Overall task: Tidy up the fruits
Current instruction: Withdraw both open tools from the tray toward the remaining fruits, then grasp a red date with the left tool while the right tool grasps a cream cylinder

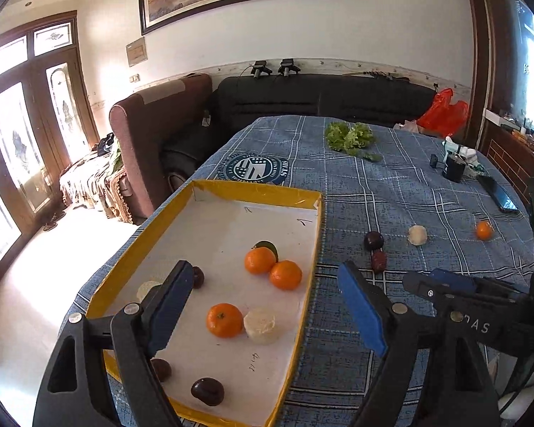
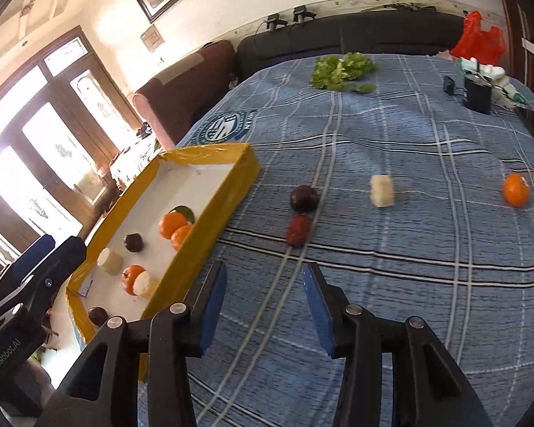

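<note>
- Our left tongs [image 1: 267, 306] hang wide and empty over the yellow-rimmed tray [image 1: 302, 323]; our right tongs [image 2: 265, 307] stand partly open over the checked cloth [image 2: 409, 284], nothing between the pads.
- We judge the sorting more than half done: three glossy oranges [image 1: 224, 320], pale cakes [image 1: 263, 325] and dark plums [image 1: 207, 391] already lie in the tray.
- Left out on the worktop are a round dark plum [image 2: 303, 198], a wrinkled red date [image 2: 298, 230] touching it, a pale cylinder [image 2: 382, 190] and an orange [image 2: 515, 189] well apart.
</note>
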`<state>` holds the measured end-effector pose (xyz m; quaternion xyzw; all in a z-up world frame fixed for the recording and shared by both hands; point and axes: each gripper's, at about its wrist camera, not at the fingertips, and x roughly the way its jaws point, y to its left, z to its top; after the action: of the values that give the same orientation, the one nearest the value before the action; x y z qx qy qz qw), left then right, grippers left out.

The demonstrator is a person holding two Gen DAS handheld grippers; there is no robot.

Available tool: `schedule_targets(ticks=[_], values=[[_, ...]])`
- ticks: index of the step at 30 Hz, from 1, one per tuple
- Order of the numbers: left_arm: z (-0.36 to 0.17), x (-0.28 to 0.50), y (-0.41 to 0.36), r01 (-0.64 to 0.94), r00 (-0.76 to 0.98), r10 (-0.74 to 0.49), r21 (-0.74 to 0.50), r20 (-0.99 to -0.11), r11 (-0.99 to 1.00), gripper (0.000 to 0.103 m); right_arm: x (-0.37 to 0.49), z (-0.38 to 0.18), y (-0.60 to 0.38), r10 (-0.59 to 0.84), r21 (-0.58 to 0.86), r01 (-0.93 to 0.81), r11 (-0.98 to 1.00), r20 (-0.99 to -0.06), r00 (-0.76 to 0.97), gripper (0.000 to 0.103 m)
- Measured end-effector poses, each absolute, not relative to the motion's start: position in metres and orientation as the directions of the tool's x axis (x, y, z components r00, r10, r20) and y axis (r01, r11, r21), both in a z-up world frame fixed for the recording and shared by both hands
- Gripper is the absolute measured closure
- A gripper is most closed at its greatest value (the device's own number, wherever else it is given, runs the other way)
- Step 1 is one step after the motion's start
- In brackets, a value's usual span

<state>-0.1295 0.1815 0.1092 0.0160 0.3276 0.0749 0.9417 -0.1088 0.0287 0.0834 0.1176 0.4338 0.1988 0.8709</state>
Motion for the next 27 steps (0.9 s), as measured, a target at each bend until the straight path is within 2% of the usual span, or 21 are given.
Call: schedule_targets(ticks=[4, 10, 16, 22, 23, 25, 27], values=[[0.104, -0.122, 0.174, -0.082, 0.759, 0.094, 0.048, -0.645, 0.995, 0.021, -0.103, 0.080, -0.006, 0.414, 0.383, -0.181, 0.906, -0.714, 0.564, 0.050], [0.090, -0.110, 0.186, -0.089, 0.724, 0.017, -0.069, -0.690, 0.994, 0.021, -0.090, 0.074, -0.057, 0.329, 0.360, -0.072, 0.930, -0.732, 0.597, 0.049], [0.083, -0.107, 0.172, -0.027, 0.715, -0.047, -0.095, -0.697, 0.995, 0.021, -0.057, 0.062, -0.051, 0.339, 0.377, -0.061, 0.924, -0.737, 0.585, 0.049], [0.076, -0.100, 0.144, 0.111, 0.695, -0.162, -0.118, -0.700, 0.987, 0.021, -0.016, 0.051, -0.023, 0.273, 0.289, -0.068, 0.955, -0.766, 0.582, 0.049], [0.073, -0.098, 0.140, 0.130, 0.685, -0.180, -0.125, -0.706, 0.984, 0.023, -0.012, 0.048, -0.019, 0.265, 0.276, -0.070, 0.959, -0.772, 0.579, 0.049], [0.068, -0.090, 0.131, 0.158, 0.664, -0.206, -0.135, -0.718, 0.978, 0.035, -0.006, 0.043, -0.016, 0.256, 0.265, -0.071, 0.962, -0.778, 0.574, 0.049], [0.062, -0.080, 0.124, 0.174, 0.648, -0.212, -0.130, -0.732, 0.976, 0.040, -0.004, 0.039, -0.016, 0.253, 0.254, -0.080, 0.964, -0.776, 0.578, 0.056]])
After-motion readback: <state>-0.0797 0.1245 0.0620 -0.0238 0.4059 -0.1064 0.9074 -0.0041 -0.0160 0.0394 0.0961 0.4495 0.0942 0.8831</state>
